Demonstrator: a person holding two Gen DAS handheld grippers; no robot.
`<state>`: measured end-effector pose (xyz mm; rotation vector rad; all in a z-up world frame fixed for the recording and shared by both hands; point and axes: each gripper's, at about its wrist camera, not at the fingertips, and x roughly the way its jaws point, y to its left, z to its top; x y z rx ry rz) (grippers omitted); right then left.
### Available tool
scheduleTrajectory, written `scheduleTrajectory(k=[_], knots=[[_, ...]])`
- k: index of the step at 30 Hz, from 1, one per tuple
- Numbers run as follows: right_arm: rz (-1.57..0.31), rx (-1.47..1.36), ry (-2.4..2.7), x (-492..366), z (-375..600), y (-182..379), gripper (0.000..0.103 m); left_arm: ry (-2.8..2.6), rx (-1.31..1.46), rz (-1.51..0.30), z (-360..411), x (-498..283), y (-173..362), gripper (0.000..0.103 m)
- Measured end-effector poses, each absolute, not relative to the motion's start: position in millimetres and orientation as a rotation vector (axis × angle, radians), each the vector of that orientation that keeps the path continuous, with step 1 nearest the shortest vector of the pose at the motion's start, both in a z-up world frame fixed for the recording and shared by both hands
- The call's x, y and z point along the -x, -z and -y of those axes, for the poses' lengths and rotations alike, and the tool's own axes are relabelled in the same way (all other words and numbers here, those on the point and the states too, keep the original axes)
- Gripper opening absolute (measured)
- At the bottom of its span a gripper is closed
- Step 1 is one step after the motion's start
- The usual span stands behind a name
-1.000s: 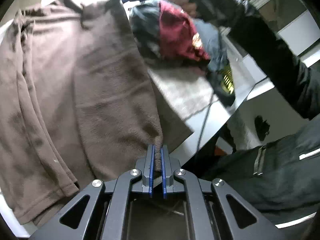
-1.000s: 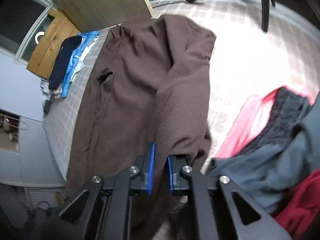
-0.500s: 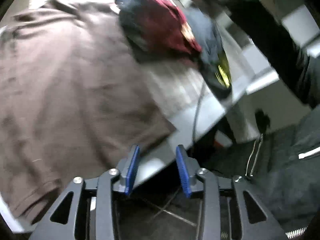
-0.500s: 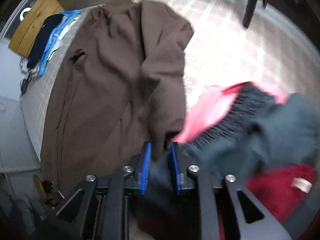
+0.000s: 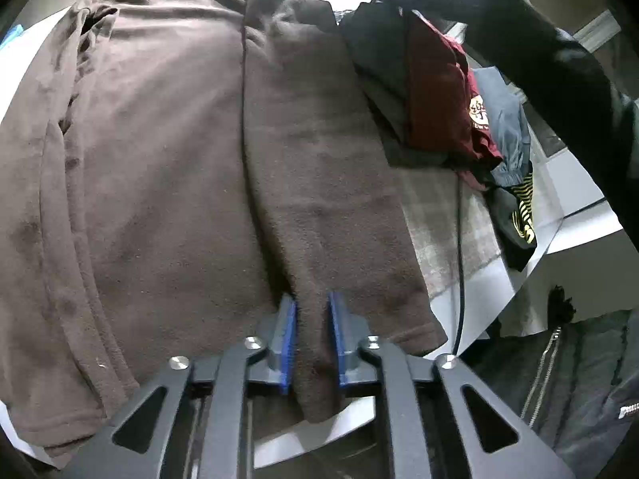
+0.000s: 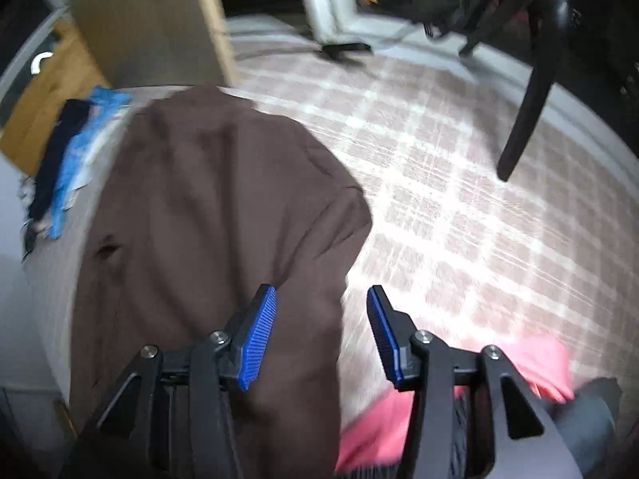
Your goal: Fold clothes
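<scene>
A brown fleece garment (image 5: 159, 159) lies spread flat on the table, one sleeve folded over its body. My left gripper (image 5: 311, 339) is closing on a ridge of that sleeve near the cuff, and the blue pads press the fabric from both sides. In the right wrist view the same brown garment (image 6: 215, 207) reaches under my right gripper (image 6: 321, 331). Its jaws are opening wide above the garment's right edge, and neither pad touches cloth.
A pile of maroon, black and grey-blue clothes (image 5: 439, 92) sits right of the garment, with a pink piece (image 6: 371, 431) near my right gripper. A person's dark sleeve (image 5: 539, 52) reaches over it. Blue and navy clothes (image 6: 76, 151) lie far left. A checked cloth (image 6: 459, 199) covers the table; a black cable (image 5: 459, 239) runs to its edge.
My left gripper let go of the hem, opened, moved in over the garment and closed on a fold of the sleeve. My right gripper released the brown cloth, opened wide and swung sideways.
</scene>
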<state>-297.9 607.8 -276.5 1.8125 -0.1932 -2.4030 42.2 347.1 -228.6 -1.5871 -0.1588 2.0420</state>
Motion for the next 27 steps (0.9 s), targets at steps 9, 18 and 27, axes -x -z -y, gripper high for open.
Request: scheduleTrajectory(k=[9, 18, 27], knots=[[0.230, -1.611, 2.439, 309.1, -620.4, 264.5, 0.006, -2.030, 1.595, 0.215, -338.2, -43.3, 237.3, 0.008], [-0.085, -1.664, 2.489, 312.0, -605.7, 274.9, 0.007, -2.010, 1.616, 0.208, -342.2, -38.3, 241.6, 0.009], [-0.168, -1.547, 2.510, 338.7, -603.4, 269.7, 0.063, -1.976, 1.631, 0.219, -341.1, -34.0, 241.8, 0.009]])
